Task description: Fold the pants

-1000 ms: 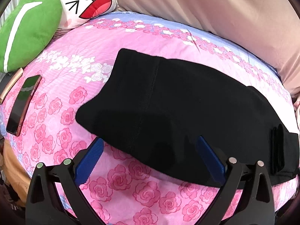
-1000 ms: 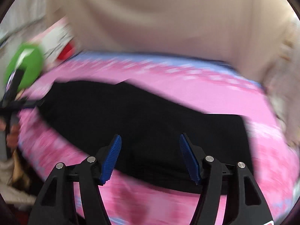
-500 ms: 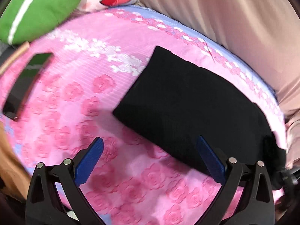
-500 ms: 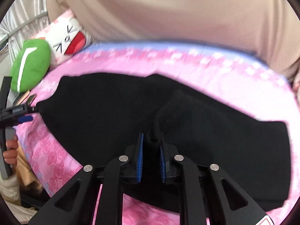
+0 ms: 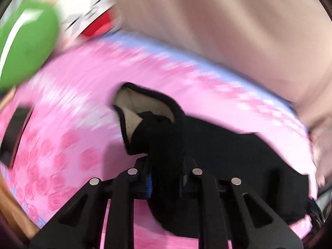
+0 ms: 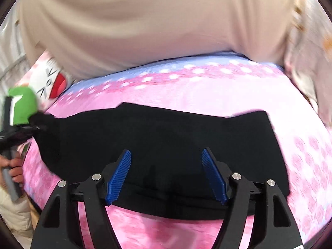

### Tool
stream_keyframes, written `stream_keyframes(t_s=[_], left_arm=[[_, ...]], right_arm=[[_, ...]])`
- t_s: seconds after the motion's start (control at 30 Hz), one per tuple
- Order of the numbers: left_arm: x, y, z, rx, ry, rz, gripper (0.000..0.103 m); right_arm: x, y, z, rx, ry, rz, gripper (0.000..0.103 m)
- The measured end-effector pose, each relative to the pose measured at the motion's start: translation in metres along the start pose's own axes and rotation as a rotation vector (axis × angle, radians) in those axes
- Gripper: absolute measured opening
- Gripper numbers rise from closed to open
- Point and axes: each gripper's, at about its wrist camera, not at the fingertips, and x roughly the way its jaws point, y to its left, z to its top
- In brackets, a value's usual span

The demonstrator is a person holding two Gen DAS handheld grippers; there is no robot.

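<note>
left gripper clamped on black pants hem, pants run toward 3 o'clock; right gripper opening, nothing between.

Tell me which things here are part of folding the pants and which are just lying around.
Part of the job:
pants
left tongs, shut on the pants' end
right tongs, opening, nothing gripped
bedsheet

Lying about:
green pillow
cartoon pillow
phone
beige blanket
</note>
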Motion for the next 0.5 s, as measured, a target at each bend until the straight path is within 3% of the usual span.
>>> stream_keyframes(t_s=[0.07, 0.13, 0.2, 0.27, 0.33, 0.4, 0.5], left_arm=[[-0.025, -0.058, -0.003, 0.124, -0.038, -0.109, 0.016], [-0.031, -0.111, -0.015, 0.227, -0.012, -0.208, 0.017], [-0.018, -0.17, -0.044, 0.354, 0.065, -0.298, 0.04], [0.003, -0.203, -0.07, 0.425, 0.164, -0.309, 0.048], [0.007, -0.213, -0.085, 0.446, 0.197, -0.301, 0.057], [-0.005, -0.208, -0.089, 0.441, 0.18, -0.303, 0.089], [-0.035, -0.187, -0.08, 0.421, 0.102, -0.284, 0.092]], right_arm=[[-0.004, -0.02, -0.002, 0.063, -0.002, -0.017, 0.069], [-0.005, -0.04, -0.006, 0.124, -0.005, 0.0, 0.069], [-0.005, -0.054, -0.01, 0.163, -0.001, 0.019, 0.069], [-0.006, -0.064, -0.015, 0.176, 0.012, 0.012, 0.069], [-0.007, -0.07, -0.019, 0.182, 0.02, 0.004, 0.069], [-0.011, -0.075, -0.021, 0.183, 0.02, 0.011, 0.07], [-0.008, -0.072, -0.018, 0.182, 0.02, 0.062, 0.071]])
